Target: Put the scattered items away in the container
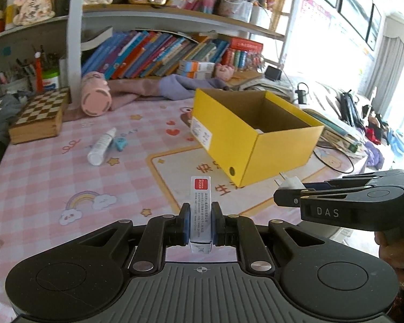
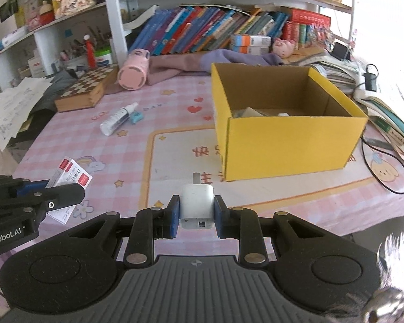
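Note:
My left gripper [image 1: 201, 222] is shut on a small white staple box [image 1: 200, 210] with a red label, held above the pink checked tablecloth. My right gripper [image 2: 196, 211] is shut on a white plug charger [image 2: 197, 205], prongs pointing forward. The open yellow cardboard box [image 2: 291, 142] stands ahead of both, slightly right, with a few items at its bottom. A clear spray bottle [image 2: 117, 119] and a small blue item [image 2: 136, 117] lie on the cloth to the left. In the left wrist view the right gripper [image 1: 280, 200] shows at the right with the charger [image 1: 291, 182].
A wooden chess box [image 2: 84, 91] and a pink cylinder case [image 2: 133, 74] lie at the back left. Purple cloth [image 2: 202, 62] and shelves of books stand behind. Stacked books and black cables [image 2: 385, 167] crowd the right side.

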### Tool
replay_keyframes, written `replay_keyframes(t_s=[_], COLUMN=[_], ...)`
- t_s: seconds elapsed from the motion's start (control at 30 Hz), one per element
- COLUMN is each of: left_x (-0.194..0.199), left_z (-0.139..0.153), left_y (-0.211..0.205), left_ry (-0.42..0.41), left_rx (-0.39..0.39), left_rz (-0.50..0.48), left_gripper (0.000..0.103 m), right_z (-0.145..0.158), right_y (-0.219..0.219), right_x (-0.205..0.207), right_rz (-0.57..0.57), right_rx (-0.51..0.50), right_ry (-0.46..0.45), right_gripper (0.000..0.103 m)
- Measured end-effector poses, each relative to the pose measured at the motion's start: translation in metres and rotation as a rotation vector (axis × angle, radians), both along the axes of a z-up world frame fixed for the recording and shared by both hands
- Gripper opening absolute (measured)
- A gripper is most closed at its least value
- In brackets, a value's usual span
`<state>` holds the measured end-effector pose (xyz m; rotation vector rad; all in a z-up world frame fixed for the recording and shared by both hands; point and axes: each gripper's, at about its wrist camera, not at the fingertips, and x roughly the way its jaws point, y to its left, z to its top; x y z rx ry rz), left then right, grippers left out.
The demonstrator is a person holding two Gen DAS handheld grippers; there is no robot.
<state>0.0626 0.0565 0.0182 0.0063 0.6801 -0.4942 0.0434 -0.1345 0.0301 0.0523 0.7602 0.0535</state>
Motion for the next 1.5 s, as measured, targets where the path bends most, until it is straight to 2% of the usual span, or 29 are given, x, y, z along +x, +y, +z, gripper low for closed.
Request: replay_keyframes(t_s=[0.27,0.73,1.3,1.5], left_x=[0.005,0.014,0.029,0.041], left_z=[0.000,0.003,0.005,0.009], left_y=[-0.018,-0.037,-0.080,-0.096], left_ry=[-0.001,-0.014,-0.043,-0.072], left_rx=[0.007,0.011,0.040,0.034], left_rz=[-0.052,-0.074,-0.188,-0.197], left_gripper=[0.013,0.013,0.013,0.013], right_z=[0.000,0.002,-0.002,0.004], right_y=[-0.017,-0.034,-0.072,-0.087], right_x=[0.001,0.009,0.013,0.023], right_rz=[-0.047,-0.059,-0.141,-0.162], right_rx=[0.006,0.004,0.015,0.007], right_ry=[0.002,-0.001,-0.003,-0.038], right_gripper=[0.024,0.024,0.024,0.024])
